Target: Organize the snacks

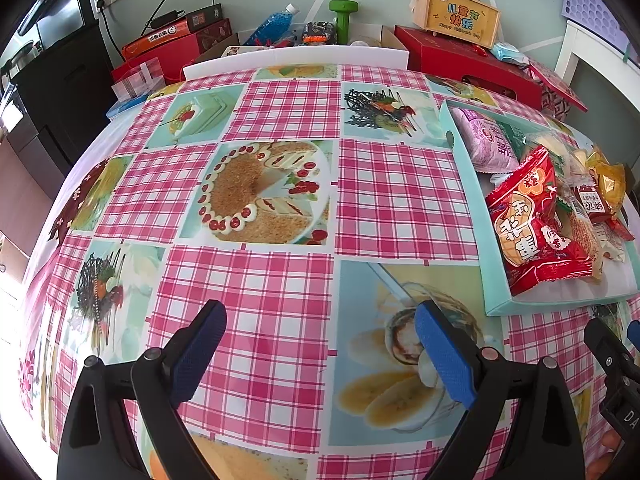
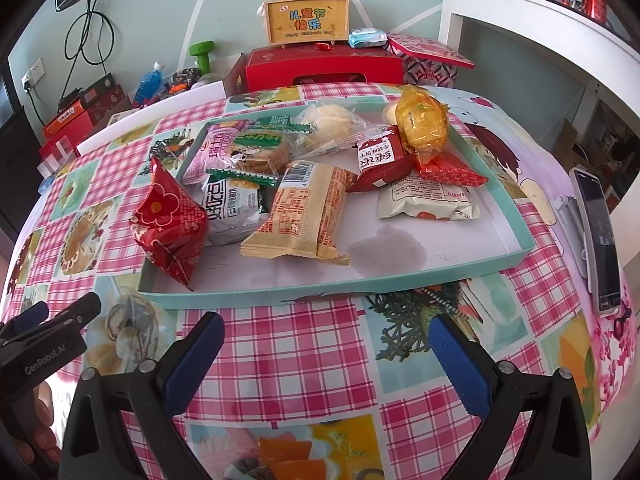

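Grippers both gape wide and hold nothing: the left gripper [image 1: 320, 344] hovers over bare checked tablecloth [image 1: 280, 288], the right gripper [image 2: 326, 350] beside it. Just ahead of the right one sits a teal tray [image 2: 248, 294] heaped with snacks: a red flower packet [image 2: 170, 220] at its near-left corner, a tan biscuit pack [image 2: 300, 212] mid-tray, a yellow bun [image 2: 424, 124] farther back.
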Tool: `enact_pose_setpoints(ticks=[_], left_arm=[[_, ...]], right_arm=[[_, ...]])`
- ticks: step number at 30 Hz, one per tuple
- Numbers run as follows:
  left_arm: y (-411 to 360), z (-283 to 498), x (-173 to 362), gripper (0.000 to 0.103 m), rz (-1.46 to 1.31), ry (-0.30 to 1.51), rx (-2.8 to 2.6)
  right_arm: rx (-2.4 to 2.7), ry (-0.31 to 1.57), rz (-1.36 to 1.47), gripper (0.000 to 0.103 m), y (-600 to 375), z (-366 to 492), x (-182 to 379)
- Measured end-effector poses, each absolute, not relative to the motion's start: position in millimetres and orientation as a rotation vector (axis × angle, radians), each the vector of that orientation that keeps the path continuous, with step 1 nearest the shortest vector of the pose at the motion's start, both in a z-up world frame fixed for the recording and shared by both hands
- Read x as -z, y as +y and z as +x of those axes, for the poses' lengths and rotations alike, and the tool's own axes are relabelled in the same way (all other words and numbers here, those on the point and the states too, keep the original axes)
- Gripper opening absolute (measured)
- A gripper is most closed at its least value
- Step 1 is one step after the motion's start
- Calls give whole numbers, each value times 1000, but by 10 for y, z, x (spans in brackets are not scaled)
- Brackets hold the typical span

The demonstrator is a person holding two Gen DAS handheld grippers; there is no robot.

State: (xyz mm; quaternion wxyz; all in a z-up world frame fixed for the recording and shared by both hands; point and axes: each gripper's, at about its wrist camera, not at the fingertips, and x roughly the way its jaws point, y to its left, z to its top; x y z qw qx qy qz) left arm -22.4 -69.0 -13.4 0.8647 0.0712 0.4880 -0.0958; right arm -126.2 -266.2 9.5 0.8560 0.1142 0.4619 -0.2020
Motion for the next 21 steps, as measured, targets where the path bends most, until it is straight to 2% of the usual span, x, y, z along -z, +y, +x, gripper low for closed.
enact_pose_setpoints(ticks=[21], left_arm=[[-694,-242,108,95,154,995,196]], right_arm=[[426,974,241,103,-2666,-1261,-90]])
